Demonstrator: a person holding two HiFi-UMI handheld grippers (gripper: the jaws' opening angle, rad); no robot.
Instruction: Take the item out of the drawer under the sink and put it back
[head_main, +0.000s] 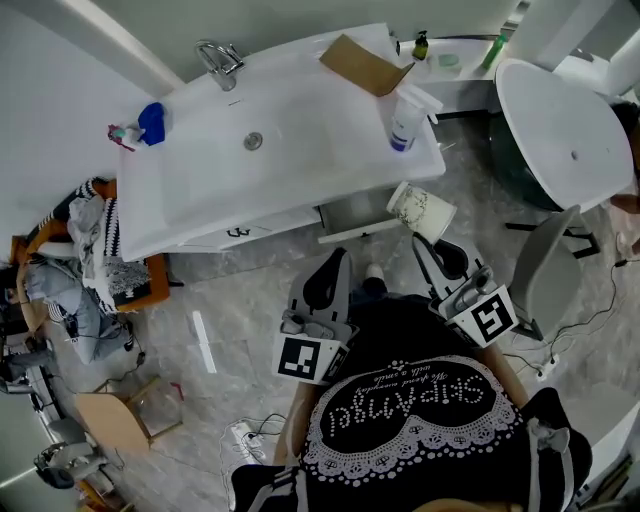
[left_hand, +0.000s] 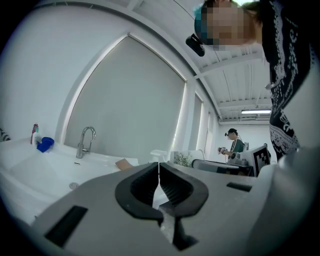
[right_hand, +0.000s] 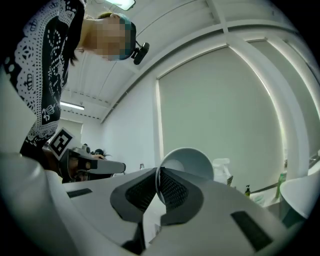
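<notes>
right tool (right_hand: 157, 185) clamps the thin rim of the cup (head_main: 422, 212), just above the open drawer (head_main: 352, 214); looks light, crushable paper, so pinch gently; left tool (left_hand: 159, 185) closed, empty, near the drawer.

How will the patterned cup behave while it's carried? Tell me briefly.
Probably light: the right tool holds the cup by its rim alone. Likely flimsy, as the thin wall is pinched. Tilted sideways, it may swing.
</notes>
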